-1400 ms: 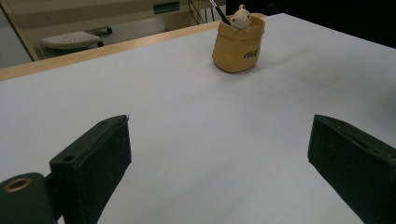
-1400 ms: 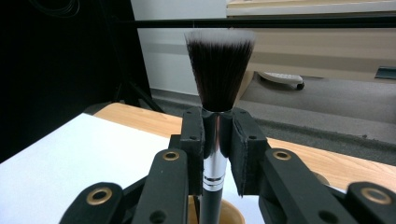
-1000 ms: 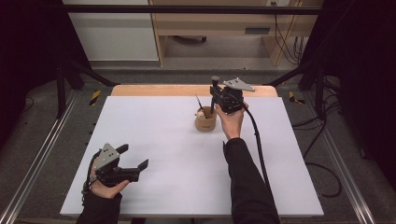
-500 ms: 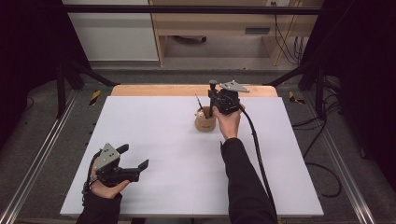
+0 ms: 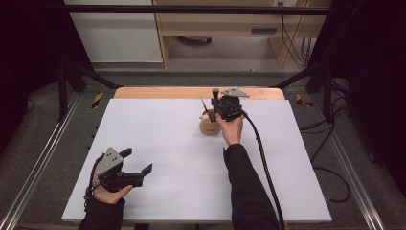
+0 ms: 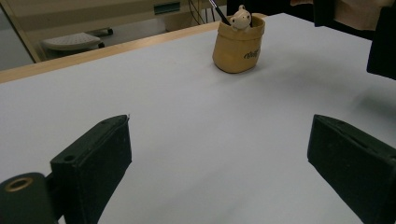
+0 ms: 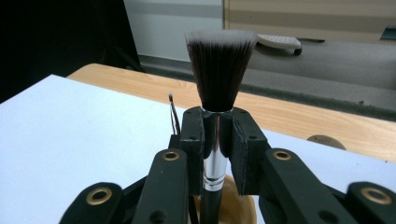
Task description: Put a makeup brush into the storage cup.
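A makeup brush (image 7: 219, 74) with dark, white-tipped bristles stands upright, and my right gripper (image 7: 217, 140) is shut on its silver ferrule. In the high view the brush (image 5: 215, 92) and right gripper (image 5: 218, 104) hover just above a tan holder cup (image 5: 209, 126) at the back middle of the table; its rim (image 7: 238, 205) lies right under the handle. A thin dark brush (image 5: 203, 103) leans in the cup. My left gripper (image 5: 136, 161) rests open at the front left, nothing between its jaws. The left gripper view shows the cup (image 6: 237, 46) far ahead, a small bear figure (image 6: 241, 18) on its rim.
The white table top (image 5: 158, 143) has a wooden strip (image 5: 158, 92) along its back edge. The right gripper's cable (image 5: 263, 158) trails over the table's right side. Metal frame rails (image 5: 43, 158) run along both sides. A shelf unit (image 5: 225, 28) stands behind.
My right gripper has sunk a little with the makeup brush, closer to the cup. The left gripper has stayed in place.
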